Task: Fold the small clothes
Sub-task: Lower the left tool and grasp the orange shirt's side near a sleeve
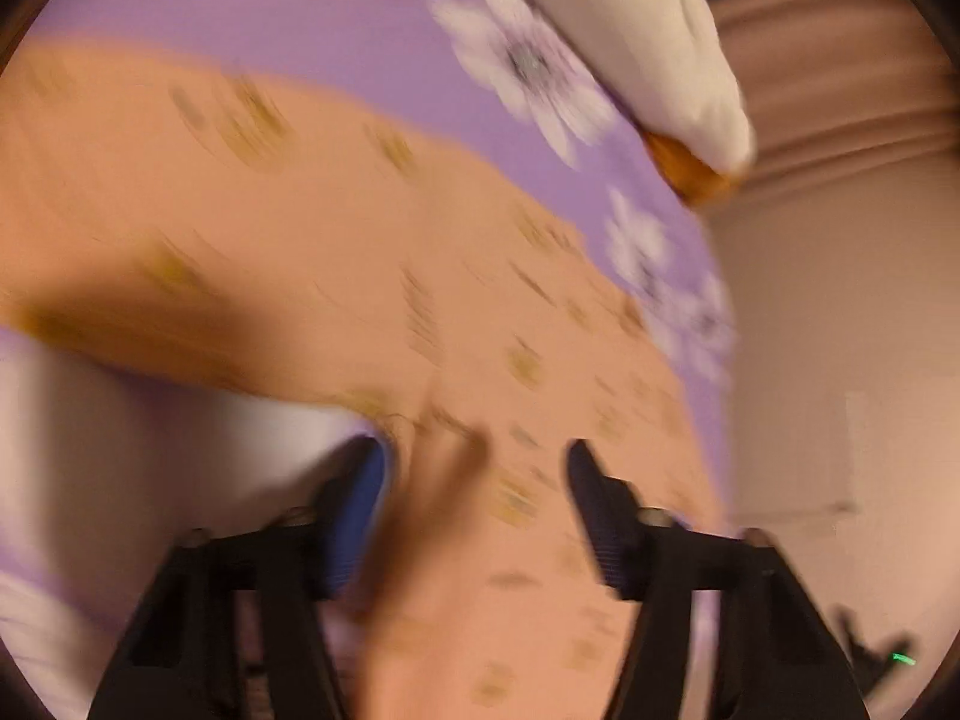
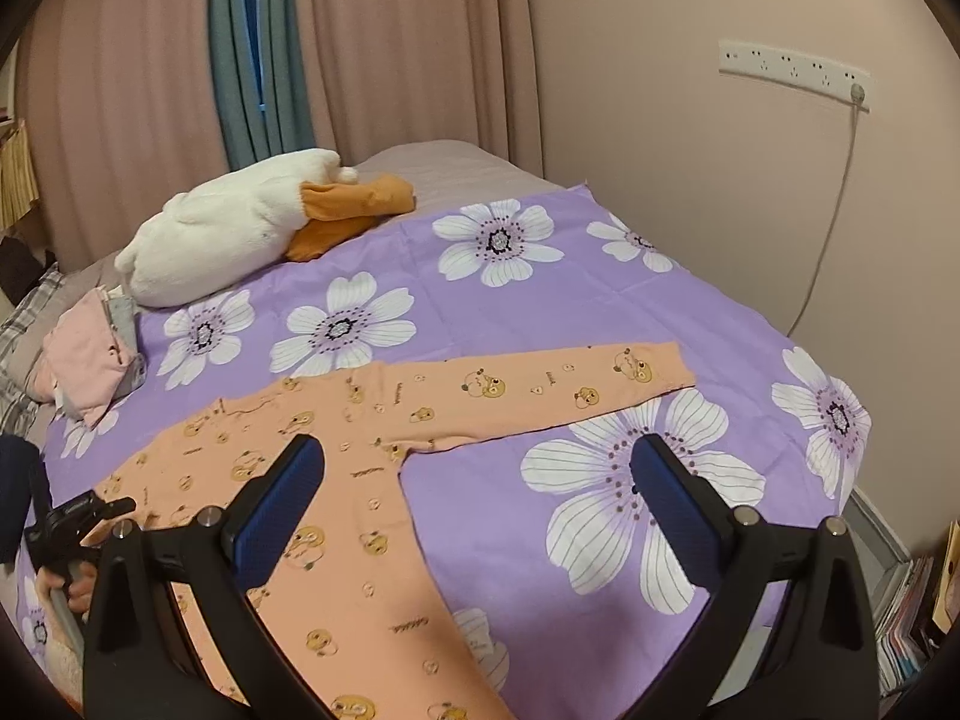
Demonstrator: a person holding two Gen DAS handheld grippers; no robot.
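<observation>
**Peach romper spread flat, both grippers poised before the first fold**

Pink curtains (image 2: 390,48) and a bare wall are backing a bed dressed in a purple cotton sheet with large white flowers (image 2: 540,312), where a peach long-sleeved baby romper printed with small yellow cartoon faces (image 2: 360,480) is lying opened out, one sleeve reaching toward the wall. A white plush duck with orange feet (image 2: 240,228) and a small pile of pink and grey folded clothes (image 2: 96,354) are sitting further back.

The right gripper (image 2: 480,468) is hovering above the romper's side with its jaws spread wide, holding nothing. The left gripper (image 1: 477,468) is also released, its blue pads straddling the peach fabric; that view is blurring, so contact cannot be judged.

Doing this step well probably means pinching the outstretched sleeve near its cuff, lifting only slightly, and laying it across the chest without dragging the body out of line, while the other gripper is pinning the cloth.

Short words are printed among the faces, but they are too small to read
</observation>
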